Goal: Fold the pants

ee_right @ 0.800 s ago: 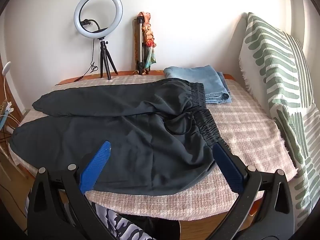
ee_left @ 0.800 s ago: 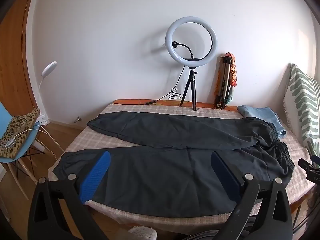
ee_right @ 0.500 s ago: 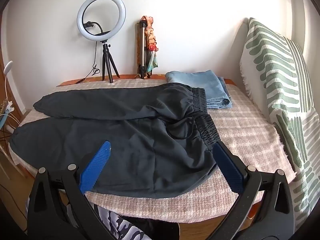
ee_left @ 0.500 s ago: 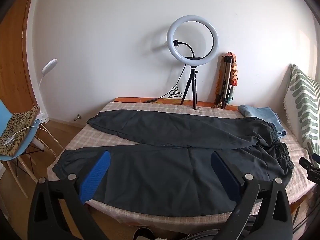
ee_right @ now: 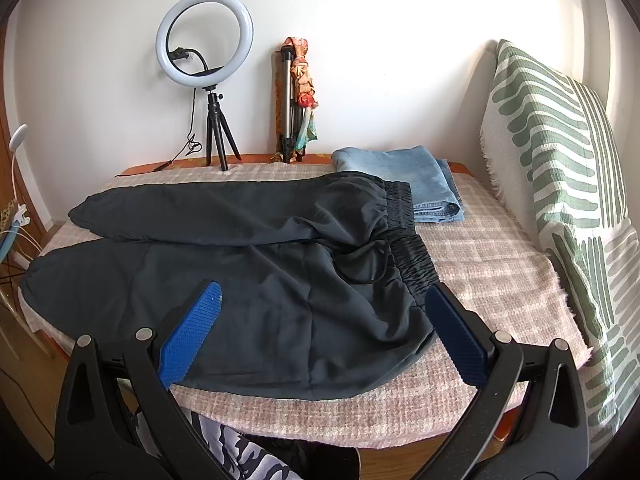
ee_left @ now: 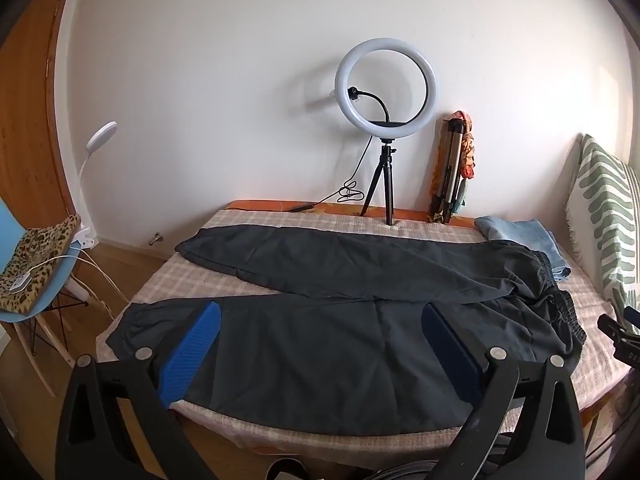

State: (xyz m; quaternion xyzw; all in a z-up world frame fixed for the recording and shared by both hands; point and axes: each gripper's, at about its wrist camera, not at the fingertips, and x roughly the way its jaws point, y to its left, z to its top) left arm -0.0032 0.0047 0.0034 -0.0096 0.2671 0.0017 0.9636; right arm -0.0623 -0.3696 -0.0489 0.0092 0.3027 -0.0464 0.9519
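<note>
Both views have drifted slightly, the ring light [ee_left: 386,88] sitting a touch higher than before. Left gripper [ee_left: 320,354] and right gripper [ee_right: 322,338] hover with jaws spread wide, holding nothing. Dark pants [ee_right: 240,256] lie flat across the checked table [ee_right: 488,264], beside folded jeans [ee_right: 404,178].

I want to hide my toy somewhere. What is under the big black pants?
Under the black pants lies a pink checked cloth over the table; its edges show all around. An orange table edge peeks out by the wall. Whatever lies beneath the pants' middle is covered.
</note>
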